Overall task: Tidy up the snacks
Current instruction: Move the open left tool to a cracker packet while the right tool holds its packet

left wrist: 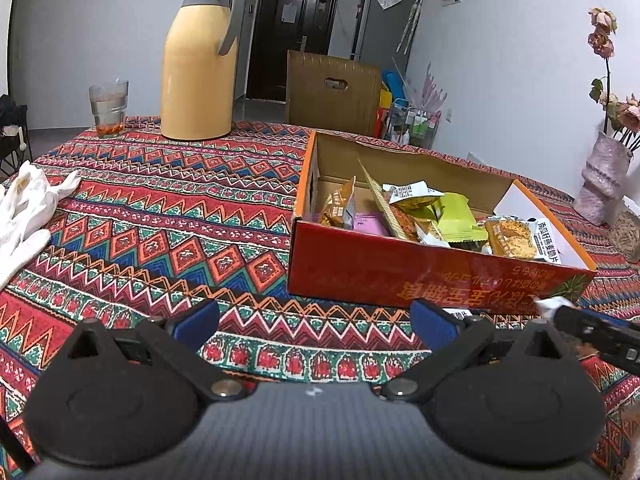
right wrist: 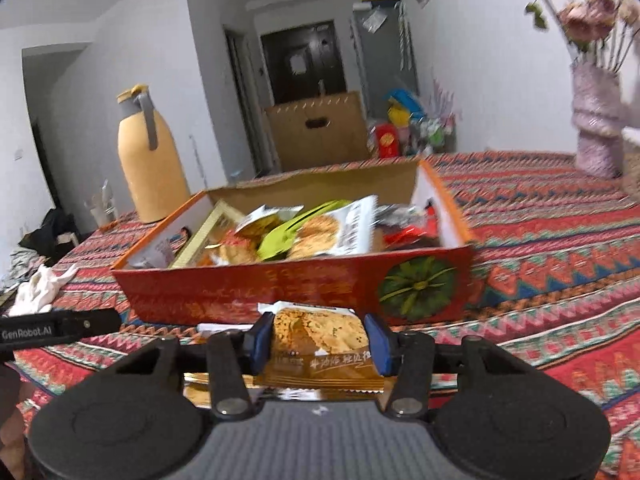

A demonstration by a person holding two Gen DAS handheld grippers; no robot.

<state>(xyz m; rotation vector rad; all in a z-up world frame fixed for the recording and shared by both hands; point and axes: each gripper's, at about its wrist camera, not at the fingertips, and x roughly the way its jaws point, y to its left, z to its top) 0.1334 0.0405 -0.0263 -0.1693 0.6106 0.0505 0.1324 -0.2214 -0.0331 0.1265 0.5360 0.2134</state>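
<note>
1. Left wrist view: the left gripper (left wrist: 316,322) hovers over the patterned tablecloth (left wrist: 160,216) with its blue pads spread wide and nothing between them. The red snack box (left wrist: 400,276) sits just ahead, open-topped and already crowded with packets. The right gripper's tip pokes in at the lower right edge.

2. Right wrist view: the right gripper (right wrist: 318,342) is clamped on a brown biscuit packet (right wrist: 320,340), one pad on each short side, the packet lying flat. It sits low, just short of the box's near wall (right wrist: 280,284); whether the packet is clear of the cloth I cannot quite tell through the blur.

3. To do this well: lift the packet above the near wall before going forward, keep the squeeze even so it doesn't buckle, and let go over the thinner left end of the box.
</note>
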